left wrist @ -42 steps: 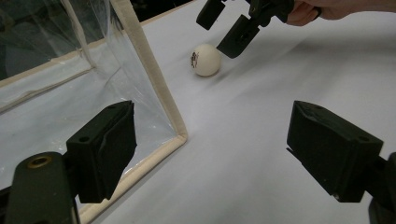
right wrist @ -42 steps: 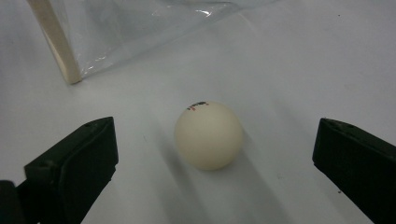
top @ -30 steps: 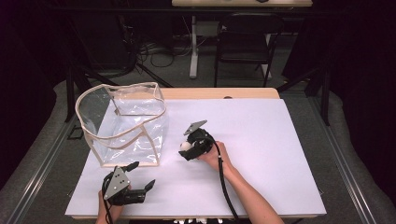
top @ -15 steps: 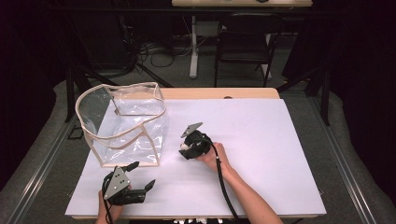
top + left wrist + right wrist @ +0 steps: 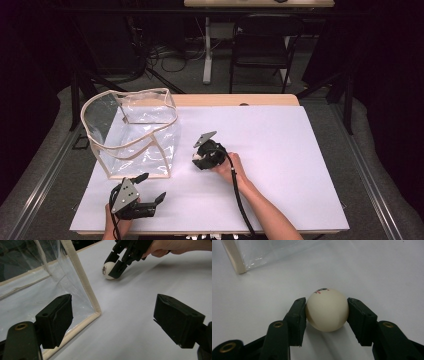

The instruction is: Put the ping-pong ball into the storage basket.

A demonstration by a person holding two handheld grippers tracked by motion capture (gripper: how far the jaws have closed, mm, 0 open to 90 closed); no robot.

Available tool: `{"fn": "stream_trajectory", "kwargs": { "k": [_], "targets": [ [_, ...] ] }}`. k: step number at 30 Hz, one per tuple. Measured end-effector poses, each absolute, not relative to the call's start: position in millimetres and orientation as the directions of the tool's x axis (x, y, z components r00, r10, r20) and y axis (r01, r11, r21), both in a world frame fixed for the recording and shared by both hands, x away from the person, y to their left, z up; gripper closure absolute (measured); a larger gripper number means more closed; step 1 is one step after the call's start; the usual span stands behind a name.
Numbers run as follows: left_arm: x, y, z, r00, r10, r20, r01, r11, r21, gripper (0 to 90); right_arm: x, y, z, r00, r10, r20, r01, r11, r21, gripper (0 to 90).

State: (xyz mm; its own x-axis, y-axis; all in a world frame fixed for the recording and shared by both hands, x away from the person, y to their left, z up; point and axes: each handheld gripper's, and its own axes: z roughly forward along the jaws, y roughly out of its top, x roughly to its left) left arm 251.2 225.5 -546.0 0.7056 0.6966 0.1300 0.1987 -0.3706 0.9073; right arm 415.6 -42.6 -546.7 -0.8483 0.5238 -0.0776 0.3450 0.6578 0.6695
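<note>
Two black pads of our right gripper (image 5: 327, 312) have just been closing and now pinch a small cream-white ball (image 5: 327, 309) with printed lettering, resting on the white table sheet (image 5: 280, 150) between them. Our left gripper (image 5: 150, 187) holds its jaws spread wide, just beside the clear plastic bin (image 5: 132, 132) with beige edging.
</note>
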Motion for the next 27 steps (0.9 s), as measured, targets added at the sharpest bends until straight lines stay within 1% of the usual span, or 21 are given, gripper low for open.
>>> {"fn": "stream_trajectory", "kwargs": {
  "k": [27],
  "targets": [
    [251.1,224.8,-546.2,0.707,0.695,0.131,0.197,-0.371,0.908,16.1,410.4,-60.4,-524.2,-0.836,0.541,-0.09,0.336,0.636,0.695,50.6]
  ]
}}
